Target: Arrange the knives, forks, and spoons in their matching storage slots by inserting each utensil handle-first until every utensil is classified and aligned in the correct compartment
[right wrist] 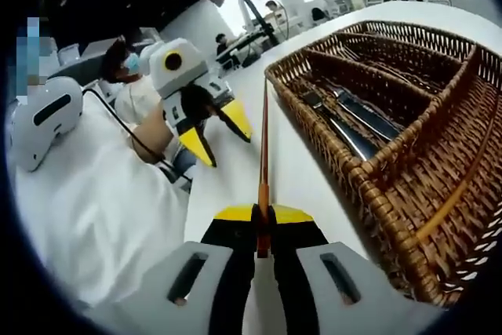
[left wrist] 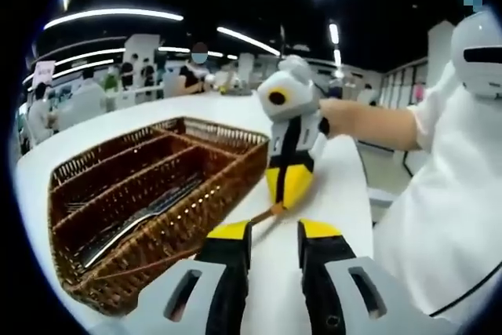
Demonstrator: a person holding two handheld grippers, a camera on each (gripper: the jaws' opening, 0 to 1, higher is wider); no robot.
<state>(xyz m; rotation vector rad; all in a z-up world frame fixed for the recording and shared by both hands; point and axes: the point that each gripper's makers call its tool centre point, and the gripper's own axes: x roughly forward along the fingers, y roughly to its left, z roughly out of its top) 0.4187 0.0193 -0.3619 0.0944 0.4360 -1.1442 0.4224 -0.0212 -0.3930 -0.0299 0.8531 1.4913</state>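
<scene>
Free room: bare white table (right wrist: 235, 186) strip beside wicker tray (right wrist: 392, 186), open between left gripper (right wrist: 216, 135) and right gripper (right wrist: 264, 217) | Obstacles: tray's raised wall (left wrist: 227, 186) along the strip; dividers (right wrist: 392, 76) splitting compartments; utensils (right wrist: 349, 119) lying in one slot; thin orange-handled utensil (right wrist: 263, 154) projecting forward.

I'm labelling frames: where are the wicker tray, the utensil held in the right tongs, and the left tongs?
wicker tray (left wrist: 235, 164): left gripper view, near rim.
held utensil (right wrist: 263, 139): right gripper view, thin orange-brown shaft.
left tongs (right wrist: 223, 132): right gripper view, between open yellow tips.
</scene>
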